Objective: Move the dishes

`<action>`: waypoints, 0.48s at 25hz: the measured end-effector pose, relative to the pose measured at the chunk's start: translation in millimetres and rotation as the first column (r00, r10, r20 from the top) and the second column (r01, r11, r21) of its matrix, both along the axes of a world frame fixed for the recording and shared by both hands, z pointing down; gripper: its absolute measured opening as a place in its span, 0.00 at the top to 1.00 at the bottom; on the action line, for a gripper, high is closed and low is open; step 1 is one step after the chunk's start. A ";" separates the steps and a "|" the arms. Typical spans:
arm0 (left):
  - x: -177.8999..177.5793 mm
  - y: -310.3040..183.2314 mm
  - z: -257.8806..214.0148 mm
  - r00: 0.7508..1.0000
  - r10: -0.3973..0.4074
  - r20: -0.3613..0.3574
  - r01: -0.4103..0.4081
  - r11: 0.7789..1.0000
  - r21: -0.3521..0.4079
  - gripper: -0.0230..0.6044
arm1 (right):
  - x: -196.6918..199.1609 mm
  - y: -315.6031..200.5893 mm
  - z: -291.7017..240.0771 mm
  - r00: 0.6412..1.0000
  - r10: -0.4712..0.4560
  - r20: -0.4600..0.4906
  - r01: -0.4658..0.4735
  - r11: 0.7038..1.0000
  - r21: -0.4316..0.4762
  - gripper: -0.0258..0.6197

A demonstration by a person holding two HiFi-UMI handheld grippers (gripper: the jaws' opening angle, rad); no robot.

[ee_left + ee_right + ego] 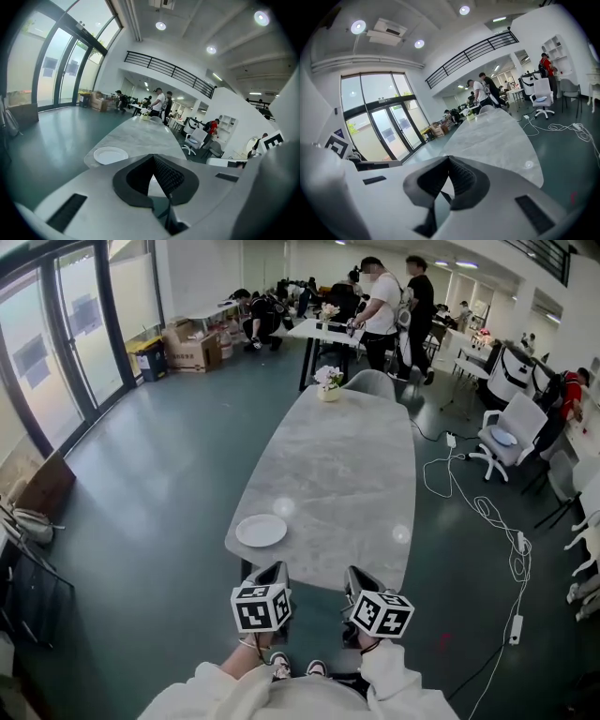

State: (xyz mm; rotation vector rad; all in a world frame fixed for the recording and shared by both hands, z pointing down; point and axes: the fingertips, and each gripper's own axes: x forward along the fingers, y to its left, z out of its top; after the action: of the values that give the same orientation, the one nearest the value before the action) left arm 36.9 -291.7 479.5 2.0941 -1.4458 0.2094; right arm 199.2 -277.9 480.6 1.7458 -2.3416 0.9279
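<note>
Round white plate (261, 531) lies flat on the long, round-ended, grey-veined stone table (328, 446), close to its near left rim. Bare tabletop extends beyond. Left hand-held gripper (273, 570) and right hand-held gripper (359, 575) sit at the near edge, jaws closed together, holding nothing.

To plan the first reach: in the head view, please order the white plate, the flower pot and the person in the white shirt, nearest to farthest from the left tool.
1. White plate: near table edge, just ahead of the left tool.
2. Flower pot: table's far end.
3. Person in white shirt: beyond the table.
</note>
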 end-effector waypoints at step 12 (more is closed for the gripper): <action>3.2 9.6 4.6 0.999 -0.029 0.016 0.029 0.999 -0.021 0.95 | 13.6 10.2 14.2 0.991 -0.011 -0.132 0.003 0.998 -0.061 0.87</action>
State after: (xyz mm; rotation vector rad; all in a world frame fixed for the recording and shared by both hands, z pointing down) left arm 40.1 -282.1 484.1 2.0574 -1.4761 0.2300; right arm 212.8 -267.7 494.8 1.7187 -2.2124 0.8454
